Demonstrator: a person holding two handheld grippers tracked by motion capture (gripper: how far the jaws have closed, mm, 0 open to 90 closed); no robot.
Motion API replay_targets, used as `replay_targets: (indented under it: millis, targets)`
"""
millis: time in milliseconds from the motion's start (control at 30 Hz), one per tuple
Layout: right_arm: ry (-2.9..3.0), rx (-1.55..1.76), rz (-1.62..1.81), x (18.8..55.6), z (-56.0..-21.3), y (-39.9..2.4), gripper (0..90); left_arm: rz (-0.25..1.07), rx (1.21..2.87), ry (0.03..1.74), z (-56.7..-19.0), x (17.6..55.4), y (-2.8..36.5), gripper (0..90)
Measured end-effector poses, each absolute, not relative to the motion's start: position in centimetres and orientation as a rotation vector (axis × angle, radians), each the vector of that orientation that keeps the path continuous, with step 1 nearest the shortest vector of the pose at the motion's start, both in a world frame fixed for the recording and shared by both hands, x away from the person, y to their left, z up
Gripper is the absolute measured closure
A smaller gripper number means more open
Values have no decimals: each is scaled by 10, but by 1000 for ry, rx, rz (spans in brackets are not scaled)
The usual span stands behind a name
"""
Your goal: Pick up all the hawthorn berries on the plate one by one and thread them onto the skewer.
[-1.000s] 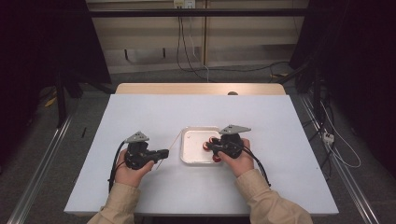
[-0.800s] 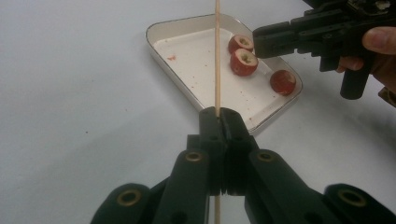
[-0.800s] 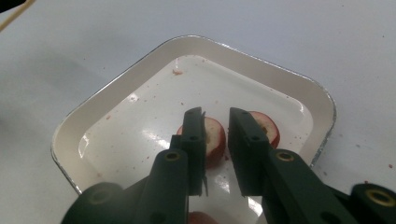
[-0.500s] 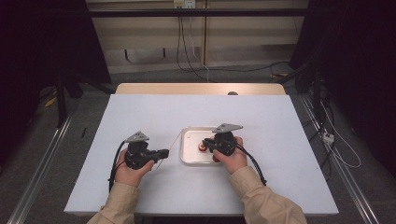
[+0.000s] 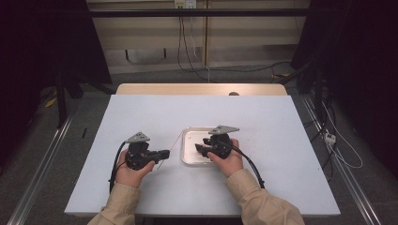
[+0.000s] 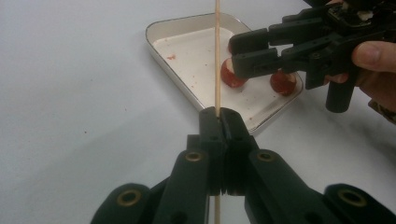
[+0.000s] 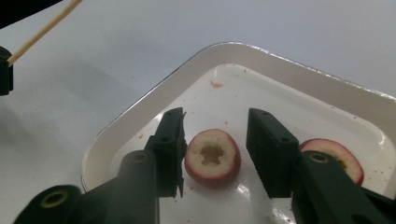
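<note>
My left gripper [image 6: 219,114] is shut on a thin wooden skewer [image 6: 217,56] that points toward the white tray [image 6: 187,42]. In the high view the left gripper [image 5: 164,153] rests left of the tray [image 5: 190,140]. My right gripper [image 7: 215,126] is low over the tray [image 7: 140,107]. Its jaws have just been opening and now stand on either side of a red cored fruit slice [image 7: 212,158] lying flat, with a gap at the right pad. A second slice [image 7: 334,156] lies beside it, partly behind the right jaw. In the high view the right gripper [image 5: 199,150] points left.
The tray sits mid-table on a pale blue tabletop [image 5: 141,117], with small red crumbs on its floor. A wooden strip [image 5: 202,89] runs along the far edge. Cables trail from both grippers toward the person's sleeves.
The right hand has shifted left, from the tray's right edge to over its middle. The left hand and skewer have kept still.
</note>
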State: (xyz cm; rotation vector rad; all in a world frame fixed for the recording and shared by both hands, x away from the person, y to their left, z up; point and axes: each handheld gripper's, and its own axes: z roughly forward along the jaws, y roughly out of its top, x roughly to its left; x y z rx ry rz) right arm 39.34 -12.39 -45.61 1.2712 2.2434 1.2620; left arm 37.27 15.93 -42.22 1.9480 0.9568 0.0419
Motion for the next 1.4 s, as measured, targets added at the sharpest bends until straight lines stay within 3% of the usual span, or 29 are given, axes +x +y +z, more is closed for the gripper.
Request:
replay_targets:
  millis: [167,200,300,467,567,633,700,933,1200,1233,1400]
  targets:
    - [2257,1297,1246,395,-461,-120,544,44,1949,961,-423,373,160,894]
    - [2248,1311,1249,397,-462,-121,594,44,1949,962,-423,373,160,894]
    - [2248,1332,1259,398,-463,-122,608,38,1948,958,-423,373,161,894]
    - [2243,1345,1265,399,-463,-123,574,37,1945,960,-423,373,161,894]
    - [2255,1326,1274,399,-462,-123,617,40,1950,958,-422,373,161,894]
    - [2257,1337,1284,399,-463,-121,614,39,1950,960,-422,373,160,894]
    - [2256,1333,1288,399,-464,-118,551,41,1945,966,-422,373,160,894]
    - [2246,1324,1308,397,-461,-120,533,42,1939,967,-422,372,162,894]
    - [2225,1324,1287,387,-450,-132,655,48,1939,972,-421,372,163,894]
    - [2234,1319,1274,384,-449,-134,721,46,1940,971,-421,372,163,894]
    - [2280,1296,1249,381,-452,-134,748,48,1944,972,-422,372,162,894]
